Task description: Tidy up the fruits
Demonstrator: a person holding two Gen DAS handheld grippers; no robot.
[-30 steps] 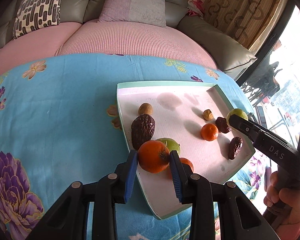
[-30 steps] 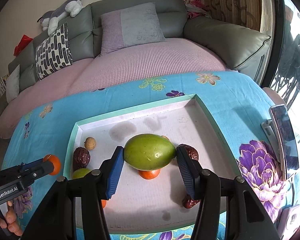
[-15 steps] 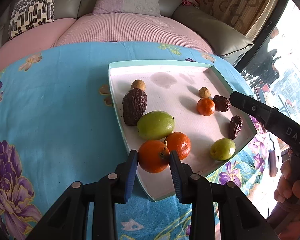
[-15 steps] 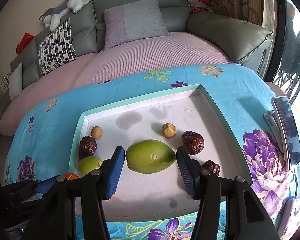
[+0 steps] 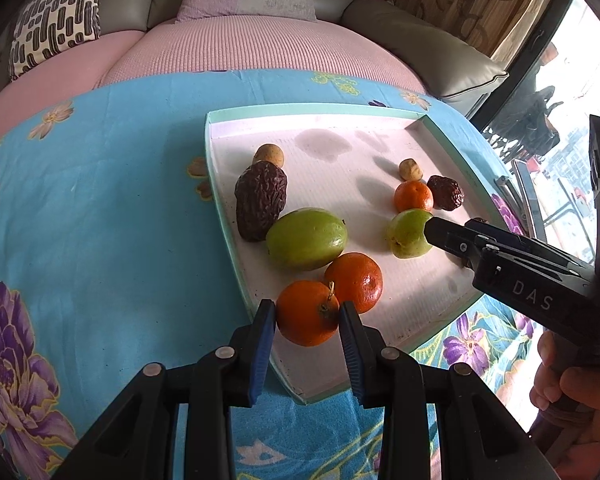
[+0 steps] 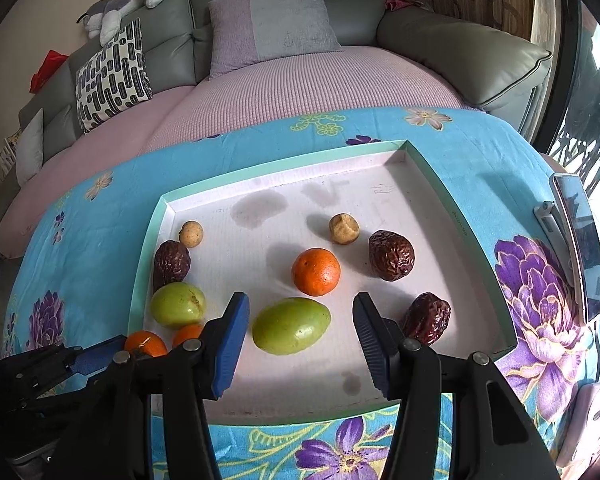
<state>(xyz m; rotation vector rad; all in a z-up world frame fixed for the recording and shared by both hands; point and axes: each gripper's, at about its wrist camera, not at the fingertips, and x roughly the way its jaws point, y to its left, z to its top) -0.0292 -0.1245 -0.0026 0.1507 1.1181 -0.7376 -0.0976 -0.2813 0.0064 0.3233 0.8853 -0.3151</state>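
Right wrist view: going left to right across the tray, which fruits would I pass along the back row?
Small tan fruit near the tray's left wall, then the orange, the second tan fruit, then the wrinkled dark date.

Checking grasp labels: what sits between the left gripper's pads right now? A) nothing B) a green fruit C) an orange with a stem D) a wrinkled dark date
C: in the left wrist view the left gripper has both blue pads against the sides of the orange with a stem, which is above the near corner of the tray.
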